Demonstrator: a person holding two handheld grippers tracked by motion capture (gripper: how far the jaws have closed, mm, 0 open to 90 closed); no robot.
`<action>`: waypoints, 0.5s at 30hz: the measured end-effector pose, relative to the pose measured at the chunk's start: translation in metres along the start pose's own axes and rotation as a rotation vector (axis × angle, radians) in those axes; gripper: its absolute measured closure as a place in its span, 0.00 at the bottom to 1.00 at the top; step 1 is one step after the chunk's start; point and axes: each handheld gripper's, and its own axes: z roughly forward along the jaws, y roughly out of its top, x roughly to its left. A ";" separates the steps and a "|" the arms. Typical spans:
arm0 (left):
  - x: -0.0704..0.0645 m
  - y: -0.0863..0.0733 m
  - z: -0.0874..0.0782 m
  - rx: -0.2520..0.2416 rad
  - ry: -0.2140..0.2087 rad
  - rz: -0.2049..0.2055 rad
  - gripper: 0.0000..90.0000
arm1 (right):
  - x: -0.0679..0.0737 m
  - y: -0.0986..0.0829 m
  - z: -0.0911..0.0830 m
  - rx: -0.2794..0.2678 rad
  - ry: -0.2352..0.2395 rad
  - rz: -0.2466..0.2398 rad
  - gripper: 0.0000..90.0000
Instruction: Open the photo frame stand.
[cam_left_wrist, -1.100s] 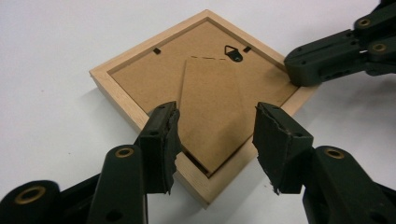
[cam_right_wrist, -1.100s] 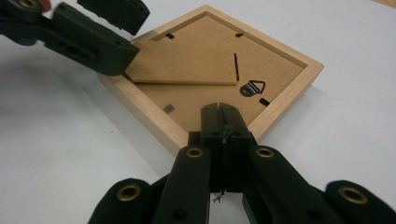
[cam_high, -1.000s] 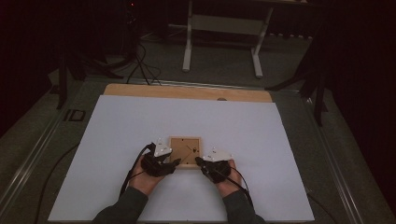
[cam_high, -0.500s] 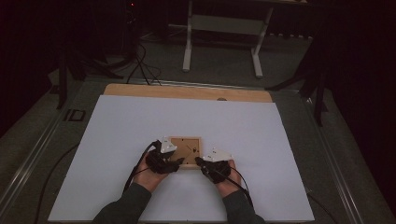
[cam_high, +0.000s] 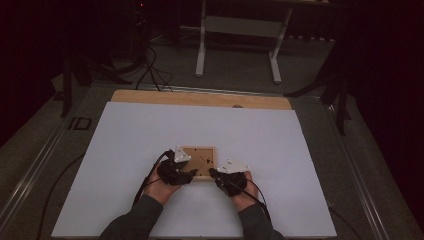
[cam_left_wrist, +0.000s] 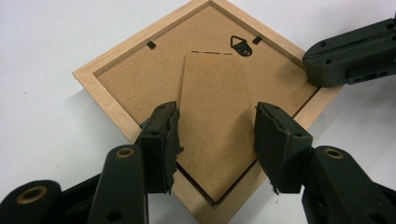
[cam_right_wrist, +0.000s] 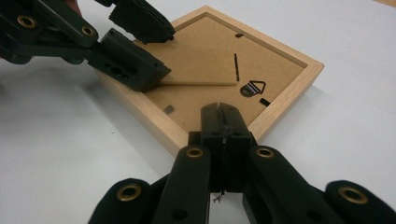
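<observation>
I see white table sheet, wooden table edge, metal stand behind, floor cables.

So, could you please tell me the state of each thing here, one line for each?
picture frame: lying face down on the white sheet, its back up
fold-out stand: part of the backing board, its free end between the left gripper's open jaws
hanging hook: lying flat on the backing board
left gripper: open, jaws on either side of the stand
right gripper: shut, its tip at the frame's wooden edge
</observation>
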 end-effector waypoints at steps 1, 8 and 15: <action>0.001 0.001 -0.001 0.001 -0.004 -0.008 0.56 | 0.000 0.000 0.000 -0.001 0.000 0.000 1.00; 0.001 0.007 -0.006 -0.024 -0.009 -0.023 0.56 | 0.000 0.000 0.000 -0.001 0.002 0.000 1.00; 0.004 0.008 -0.008 -0.023 -0.011 -0.033 0.54 | 0.000 0.000 0.000 -0.001 0.001 -0.001 1.00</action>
